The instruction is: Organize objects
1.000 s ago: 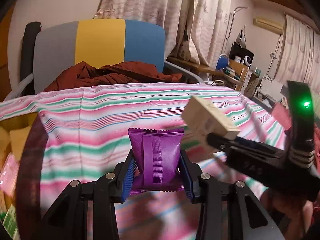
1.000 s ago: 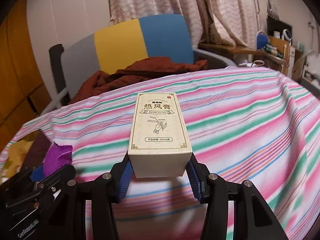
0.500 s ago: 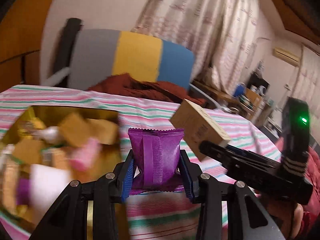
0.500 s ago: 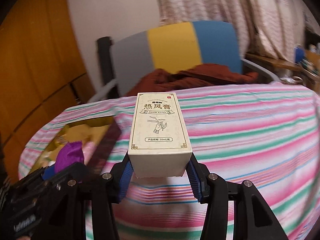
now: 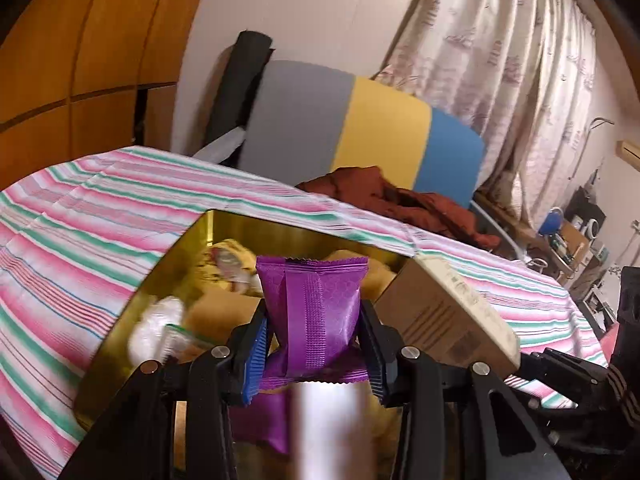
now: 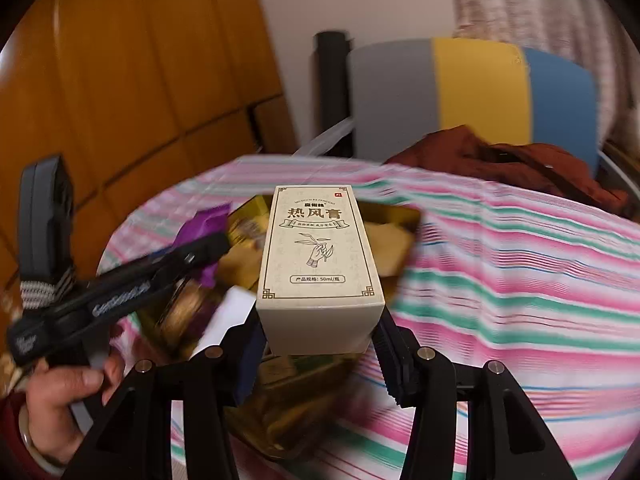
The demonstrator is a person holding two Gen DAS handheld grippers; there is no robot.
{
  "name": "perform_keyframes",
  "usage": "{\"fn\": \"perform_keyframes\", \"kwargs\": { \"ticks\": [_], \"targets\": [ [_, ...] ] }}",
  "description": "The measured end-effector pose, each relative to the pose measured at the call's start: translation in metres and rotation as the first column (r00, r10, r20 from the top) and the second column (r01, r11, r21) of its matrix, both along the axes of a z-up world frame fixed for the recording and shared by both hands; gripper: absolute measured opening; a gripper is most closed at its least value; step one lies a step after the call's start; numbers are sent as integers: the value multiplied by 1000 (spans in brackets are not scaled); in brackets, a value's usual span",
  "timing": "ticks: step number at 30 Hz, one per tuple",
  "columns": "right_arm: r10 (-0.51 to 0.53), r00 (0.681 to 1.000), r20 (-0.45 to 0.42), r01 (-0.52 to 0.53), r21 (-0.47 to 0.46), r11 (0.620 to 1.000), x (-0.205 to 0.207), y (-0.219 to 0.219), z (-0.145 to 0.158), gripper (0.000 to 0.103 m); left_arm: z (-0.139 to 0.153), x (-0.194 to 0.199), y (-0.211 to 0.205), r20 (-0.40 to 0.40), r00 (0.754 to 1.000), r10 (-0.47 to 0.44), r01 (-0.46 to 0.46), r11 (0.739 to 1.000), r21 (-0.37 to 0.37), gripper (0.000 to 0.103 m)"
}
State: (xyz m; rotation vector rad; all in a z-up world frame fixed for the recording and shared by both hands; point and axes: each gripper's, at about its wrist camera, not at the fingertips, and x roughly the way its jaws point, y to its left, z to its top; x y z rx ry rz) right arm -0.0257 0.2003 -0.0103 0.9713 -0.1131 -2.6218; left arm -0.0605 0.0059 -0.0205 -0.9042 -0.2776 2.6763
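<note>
The left gripper (image 5: 314, 344) is clamped on a purple packet (image 5: 314, 312), which stands upright between the blue pads at the lower centre of the left wrist view. The right gripper (image 6: 320, 344) is clamped on a cream box (image 6: 320, 256) printed with dark characters and a hand drawing; the box stands at the centre of the right wrist view, its lower end between the pads. Behind and below both held items sits a gold tray (image 5: 192, 236), which rests on a striped tablecloth (image 5: 88, 216) of pink, green and white bands. The tray holds several wrapped items, blurred in both views, so that their kinds cannot be told. In the left wrist view, the box appears at centre right, tilted, just beside the packet. In the right wrist view, the left gripper enters from the left edge with the packet at its tip, over the tray, and a hand (image 6: 60, 400) grips its handle at the lower left. At the upper right of both views stands a chair (image 5: 360, 120) with grey, yellow and blue panels, and a rust-red cloth (image 5: 400, 200) lies on its seat.
</note>
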Motion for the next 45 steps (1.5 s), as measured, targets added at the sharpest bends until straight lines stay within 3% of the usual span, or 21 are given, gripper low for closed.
{"fn": "perform_keyframes", "kwargs": {
  "ticks": [7, 14, 15, 16, 19, 23, 28, 32, 37, 45],
  "targets": [
    [101, 991, 87, -108, 79, 991, -36, -41, -19, 51, -16, -9, -19, 62, 997, 38, -37, 999, -19, 42],
    [31, 988, 150, -36, 29, 999, -80, -35, -31, 57, -19, -18, -10, 81, 997, 20, -16, 999, -41, 43],
    [17, 989, 150, -17, 1, 1000, -81, -30, -31, 58, -19, -20, -8, 86, 996, 15, -12, 999, -42, 47],
    [18, 989, 148, -14, -28, 1000, -79, -28, -28, 61, -20, -23, -6, 97, 995, 13, -8, 999, -46, 55],
    [-19, 994, 112, 30, -91, 995, -63, -16, -17, 73, -22, -26, -4, 114, 993, 24, -17, 998, -67, 62],
    [-69, 995, 74, 77, -114, 990, -40, -2, -7, 74, -20, -20, -3, 125, 991, 45, -37, 997, -70, 64],
    [-109, 990, 90, 121, -136, 983, -29, 7, -7, 79, -7, -6, -5, 103, 994, 43, -38, 998, -57, 64],
    [-109, 990, 90, 118, -97, 988, -20, 1, -6, 84, 6, 12, -2, 73, 997, 27, -21, 997, -72, 64],
    [-129, 988, 79, 132, -37, 991, -9, -13, -1, 101, 14, 30, -3, 66, 998, -2, 10, 994, -111, 64],
    [-145, 985, 88, 143, 25, 989, -2, -30, 2, 103, 22, 52, -26, 69, 996, 63, -53, 989, -139, 64]
  ]
}}
